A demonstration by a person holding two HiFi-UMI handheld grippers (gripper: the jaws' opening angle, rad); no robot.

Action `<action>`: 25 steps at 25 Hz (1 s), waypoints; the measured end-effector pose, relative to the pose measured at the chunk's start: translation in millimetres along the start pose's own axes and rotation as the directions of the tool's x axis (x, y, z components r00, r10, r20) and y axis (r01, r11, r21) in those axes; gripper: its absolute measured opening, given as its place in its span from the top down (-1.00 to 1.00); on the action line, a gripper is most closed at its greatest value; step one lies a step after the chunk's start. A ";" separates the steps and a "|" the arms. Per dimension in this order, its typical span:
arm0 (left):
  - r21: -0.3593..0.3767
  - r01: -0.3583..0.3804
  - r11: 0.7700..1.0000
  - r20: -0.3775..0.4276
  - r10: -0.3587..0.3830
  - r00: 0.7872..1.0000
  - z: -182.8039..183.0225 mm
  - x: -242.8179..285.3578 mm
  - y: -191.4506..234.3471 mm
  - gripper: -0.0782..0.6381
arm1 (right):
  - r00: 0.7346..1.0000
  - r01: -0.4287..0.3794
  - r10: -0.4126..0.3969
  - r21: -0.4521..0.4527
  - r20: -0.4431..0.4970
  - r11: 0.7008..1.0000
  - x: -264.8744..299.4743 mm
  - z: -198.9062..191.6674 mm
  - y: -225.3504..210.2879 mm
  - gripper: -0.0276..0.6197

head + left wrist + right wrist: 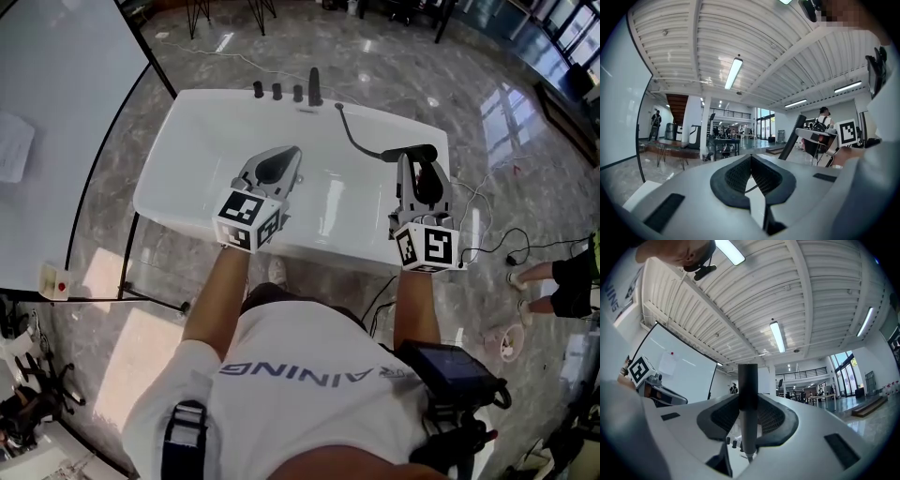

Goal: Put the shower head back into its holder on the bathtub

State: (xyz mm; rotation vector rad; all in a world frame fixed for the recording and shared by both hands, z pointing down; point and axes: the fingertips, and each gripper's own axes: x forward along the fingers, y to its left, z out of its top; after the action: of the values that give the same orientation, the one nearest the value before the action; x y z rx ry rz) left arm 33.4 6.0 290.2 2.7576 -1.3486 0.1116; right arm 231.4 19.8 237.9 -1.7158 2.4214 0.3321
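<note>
Marble floor [375,56] runs all round a white tub [187,178], and both my claws hang over its near half.

My right claw [418,157] is clamped on the shower head [412,152]. In the right gripper view its dark handle [749,394] stands upright between the pads [776,420], pressed from both sides, with the lower end poking out under the claw. From the head view the black head lies crosswise at the claw's tips. Its hose [354,136] curves away ahead and to the left, up to the tub's far rim.

A row of black fittings [277,92] stands on that far rim, ahead and left of the right claw and almost straight ahead of the left one. The tallest post [315,86] is at the row's right end, just beside where the hose meets the rim. I cannot tell from here which of them is the holder.

My left claw [291,152] is closed and holds nothing. In the left gripper view its tips [751,158] meet, and only the looped gap behind them stays open.

Between the two claws the tub's basin is open white. The tub's right end lies directly under and beside the right claw. Beyond it on the floor trails a black cable [497,246], and a person's legs [553,281] stand well off to the right. Left of the left claw the rim curves round, and a white board [56,141] on a black frame stands close to that corner.
</note>
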 end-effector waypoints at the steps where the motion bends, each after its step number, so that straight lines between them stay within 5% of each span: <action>1: -0.005 0.004 1.000 0.002 -0.004 1.000 -0.1 4.2 6.9 0.74 | 1.000 0.007 -0.007 -0.001 0.014 1.000 7.7 2.3 -0.3 0.54; 12: -0.040 0.041 0.998 0.028 -0.040 0.999 9.3 47.3 103.9 0.74 | 0.979 0.054 -0.053 -0.002 0.197 0.999 110.0 39.8 7.6 0.54; 25: -0.095 0.096 0.991 0.041 -0.092 0.995 1.4 73.2 203.2 0.74 | 0.969 0.108 -0.095 -0.045 0.226 0.993 235.7 50.6 23.5 0.54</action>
State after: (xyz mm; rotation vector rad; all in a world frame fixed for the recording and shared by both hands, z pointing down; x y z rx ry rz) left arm -82.3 -176.1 302.1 2.7481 -1.1953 -0.0090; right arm 131.0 -173.4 131.8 -1.7148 2.1769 0.5540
